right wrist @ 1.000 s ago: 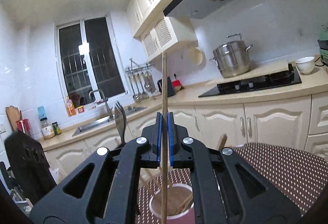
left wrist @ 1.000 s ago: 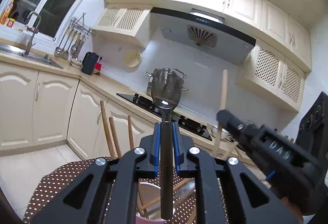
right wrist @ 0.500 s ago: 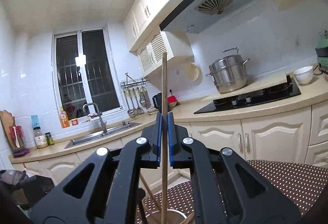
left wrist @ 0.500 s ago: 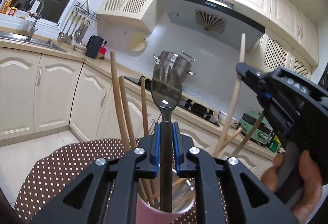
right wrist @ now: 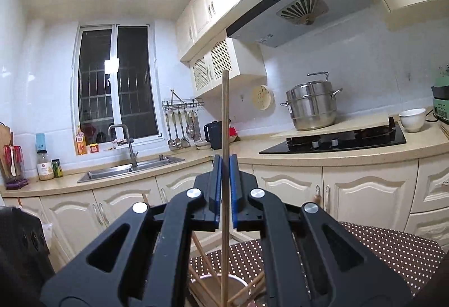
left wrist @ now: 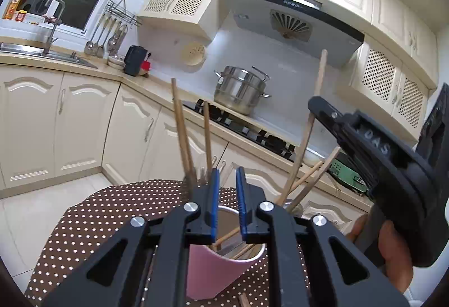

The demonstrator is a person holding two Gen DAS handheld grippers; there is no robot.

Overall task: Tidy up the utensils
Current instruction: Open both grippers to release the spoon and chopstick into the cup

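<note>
A pink cup (left wrist: 221,270) stands on the dotted tablecloth and holds several wooden chopsticks (left wrist: 181,132). My left gripper (left wrist: 226,180) is open and empty just above the cup's rim; the dark fork it held is out of sight. My right gripper (right wrist: 225,163) is shut on one wooden chopstick (right wrist: 224,116), held upright over the cup (right wrist: 224,283). The right gripper also shows in the left wrist view (left wrist: 317,107), still on that chopstick (left wrist: 320,74).
The round table has a brown dotted cloth (left wrist: 106,211). Behind are cream cabinets, a black hob (right wrist: 336,141) with a steel pot (right wrist: 311,107), a white bowl (right wrist: 412,119) and a sink (right wrist: 126,169).
My left gripper has opened and the dark fork has left it. The cup has come closer below both grippers. My right gripper still holds its chopstick upright.
</note>
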